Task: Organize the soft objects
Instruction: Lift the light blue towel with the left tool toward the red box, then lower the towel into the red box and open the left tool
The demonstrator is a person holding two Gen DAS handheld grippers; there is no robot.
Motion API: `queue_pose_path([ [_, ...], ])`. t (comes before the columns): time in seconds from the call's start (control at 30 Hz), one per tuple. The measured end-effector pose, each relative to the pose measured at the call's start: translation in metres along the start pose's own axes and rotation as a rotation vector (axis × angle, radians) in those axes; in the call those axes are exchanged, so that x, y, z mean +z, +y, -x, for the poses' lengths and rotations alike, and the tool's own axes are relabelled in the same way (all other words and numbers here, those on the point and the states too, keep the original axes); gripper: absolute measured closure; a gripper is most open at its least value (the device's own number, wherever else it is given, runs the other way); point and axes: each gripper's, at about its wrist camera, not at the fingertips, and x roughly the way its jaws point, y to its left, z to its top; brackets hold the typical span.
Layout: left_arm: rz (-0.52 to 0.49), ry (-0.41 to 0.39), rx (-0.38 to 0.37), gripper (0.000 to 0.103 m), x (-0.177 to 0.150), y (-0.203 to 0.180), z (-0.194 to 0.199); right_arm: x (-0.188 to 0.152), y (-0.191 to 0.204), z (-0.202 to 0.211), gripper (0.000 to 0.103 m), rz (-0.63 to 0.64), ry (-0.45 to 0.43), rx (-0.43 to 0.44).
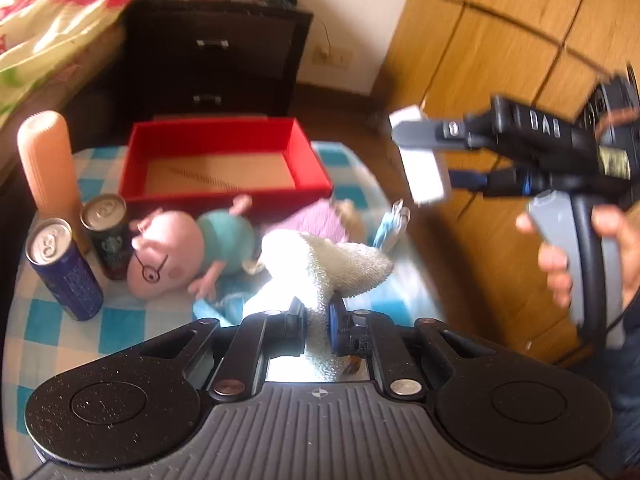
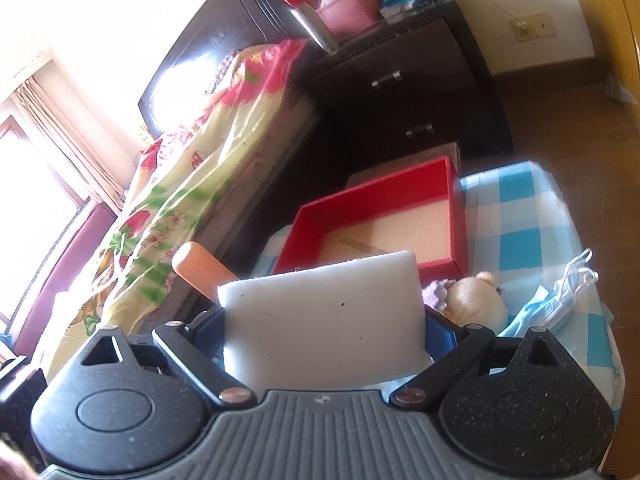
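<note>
My left gripper (image 1: 316,316) is shut on a white fluffy towel (image 1: 344,264), which hangs lifted above the checked tablecloth (image 1: 120,320). My right gripper (image 2: 324,320) is shut on a white foam block (image 2: 320,304); the left wrist view shows this gripper (image 1: 424,160) raised at the right, in a person's hand (image 1: 556,264). An open red box (image 1: 224,160) with a bare cardboard floor stands at the far side of the table. In front of it lie a pink pig plush with glasses (image 1: 180,252), a purple and beige plush (image 1: 320,220) and a blue face mask (image 1: 390,228).
Two drink cans (image 1: 64,268) and an orange ribbed cylinder (image 1: 50,164) stand at the table's left. A dark drawer chest (image 1: 216,56) is behind the box, a bed with a flowered cover (image 2: 180,184) to the left, and wooden wardrobe doors (image 1: 500,60) to the right.
</note>
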Motion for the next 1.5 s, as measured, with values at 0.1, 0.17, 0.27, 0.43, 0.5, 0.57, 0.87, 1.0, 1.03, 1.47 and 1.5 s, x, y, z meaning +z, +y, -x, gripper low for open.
queue_pose_path([
  [0.1,0.052,-0.082,-0.029,0.095,0.011,0.003,0.012,0.000,0.015,0.010,0.027,0.036,-0.056,-0.025],
  [0.17,0.083,-0.135,-0.043,0.095,0.019,0.006,0.017,-0.001,0.022,0.012,0.027,0.046,-0.072,-0.056],
  [0.27,0.131,-0.220,-0.075,0.095,0.037,0.013,0.023,0.000,0.029,0.013,0.027,0.063,-0.080,-0.098],
  [0.43,0.154,-0.338,-0.087,0.095,0.071,0.017,0.023,0.020,0.039,0.015,0.027,0.106,-0.171,-0.140],
  [0.5,0.180,-0.376,-0.096,0.094,0.082,0.020,0.021,0.031,0.039,0.010,0.028,0.100,-0.193,-0.150],
  [0.57,0.191,-0.416,-0.102,0.094,0.091,0.022,0.016,0.042,0.040,0.005,0.028,0.099,-0.207,-0.153],
  [0.87,0.223,-0.508,-0.044,0.093,0.124,0.039,-0.006,0.073,0.047,-0.021,0.028,0.119,-0.298,-0.187],
  [1.0,0.217,-0.518,-0.016,0.093,0.136,0.043,-0.015,0.081,0.049,-0.036,0.028,0.136,-0.301,-0.193],
  [1.03,0.210,-0.522,-0.004,0.092,0.139,0.043,-0.017,0.081,0.049,-0.039,0.028,0.140,-0.306,-0.193],
  [1.47,0.252,-0.427,0.103,0.091,0.150,0.077,-0.083,0.092,0.005,-0.114,0.028,0.104,-0.248,-0.270],
  [1.5,0.249,-0.420,0.112,0.091,0.150,0.078,-0.088,0.092,0.000,-0.121,0.028,0.099,-0.236,-0.276],
])
